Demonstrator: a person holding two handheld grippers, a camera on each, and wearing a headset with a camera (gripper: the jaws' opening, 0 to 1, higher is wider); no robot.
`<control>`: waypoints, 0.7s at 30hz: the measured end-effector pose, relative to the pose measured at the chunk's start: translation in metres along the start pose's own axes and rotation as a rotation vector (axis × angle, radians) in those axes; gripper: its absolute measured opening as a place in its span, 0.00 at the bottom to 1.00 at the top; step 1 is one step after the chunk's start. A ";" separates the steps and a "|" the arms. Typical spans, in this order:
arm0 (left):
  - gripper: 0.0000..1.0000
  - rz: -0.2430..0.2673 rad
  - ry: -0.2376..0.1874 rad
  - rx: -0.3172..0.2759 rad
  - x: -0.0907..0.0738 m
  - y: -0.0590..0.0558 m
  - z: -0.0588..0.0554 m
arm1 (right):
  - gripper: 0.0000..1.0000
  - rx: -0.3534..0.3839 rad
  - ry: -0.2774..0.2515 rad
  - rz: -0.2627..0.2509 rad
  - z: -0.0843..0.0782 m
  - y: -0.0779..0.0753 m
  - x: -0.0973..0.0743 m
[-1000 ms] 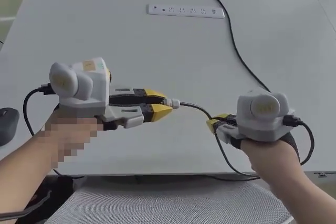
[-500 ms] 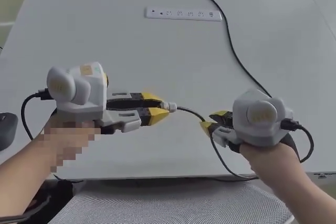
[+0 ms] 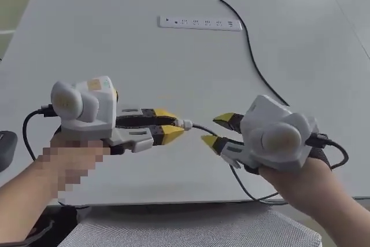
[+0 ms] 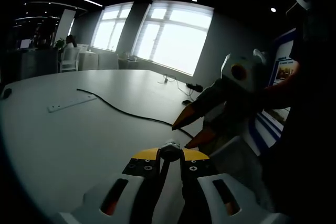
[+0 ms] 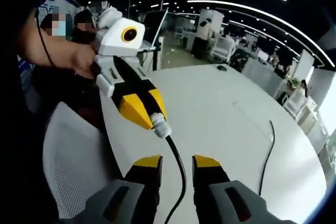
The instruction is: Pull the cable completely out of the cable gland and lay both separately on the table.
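Note:
In the head view, my left gripper point(image 3: 173, 129) is held above the table's near edge, shut on a small white cable gland point(image 3: 184, 124). A thin black cable point(image 3: 199, 126) leaves the gland to the right. It passes between the spread jaws of my right gripper point(image 3: 216, 131), which is open, then droops past the table edge. In the right gripper view, the cable point(image 5: 177, 157) hangs loose between my yellow fingertips point(image 5: 148, 162), with the gland point(image 5: 160, 125) just ahead in the left gripper point(image 5: 137, 103). The left gripper view shows the gland point(image 4: 170, 150) pinched at its tips.
A white power strip point(image 3: 200, 23) lies at the far side of the grey table point(image 3: 115, 44). A long black cord point(image 3: 254, 62) runs from it toward my right hand. A dark object point(image 3: 4, 146) sits at the left edge; a mesh chair point(image 3: 191, 227) is below.
My right gripper has opened and let go of the cable, and has moved left, closer to the gland. The left gripper has stayed shut on the gland.

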State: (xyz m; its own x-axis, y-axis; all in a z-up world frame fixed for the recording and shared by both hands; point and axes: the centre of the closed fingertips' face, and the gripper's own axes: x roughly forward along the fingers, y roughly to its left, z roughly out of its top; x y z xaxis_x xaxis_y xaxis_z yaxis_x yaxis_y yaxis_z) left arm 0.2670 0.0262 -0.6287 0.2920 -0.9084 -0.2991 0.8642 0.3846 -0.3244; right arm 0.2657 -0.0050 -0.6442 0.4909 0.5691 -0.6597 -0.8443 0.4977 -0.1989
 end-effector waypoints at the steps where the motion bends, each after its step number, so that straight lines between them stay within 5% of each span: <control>1: 0.15 -0.003 0.000 -0.001 0.000 0.000 0.000 | 0.18 -0.027 0.015 -0.015 -0.001 -0.001 0.001; 4: 0.15 -0.004 -0.001 0.001 0.000 0.000 0.001 | 0.11 -0.237 0.028 -0.055 0.004 -0.001 0.006; 21: 0.15 -0.012 -0.019 0.003 0.002 -0.002 0.005 | 0.00 -0.253 -0.010 -0.045 0.015 0.004 0.015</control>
State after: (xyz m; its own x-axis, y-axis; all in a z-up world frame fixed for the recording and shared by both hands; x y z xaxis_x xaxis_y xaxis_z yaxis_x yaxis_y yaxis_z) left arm 0.2683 0.0231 -0.6240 0.2895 -0.9159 -0.2781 0.8691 0.3733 -0.3247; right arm 0.2727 0.0153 -0.6442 0.5304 0.5573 -0.6388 -0.8477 0.3439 -0.4039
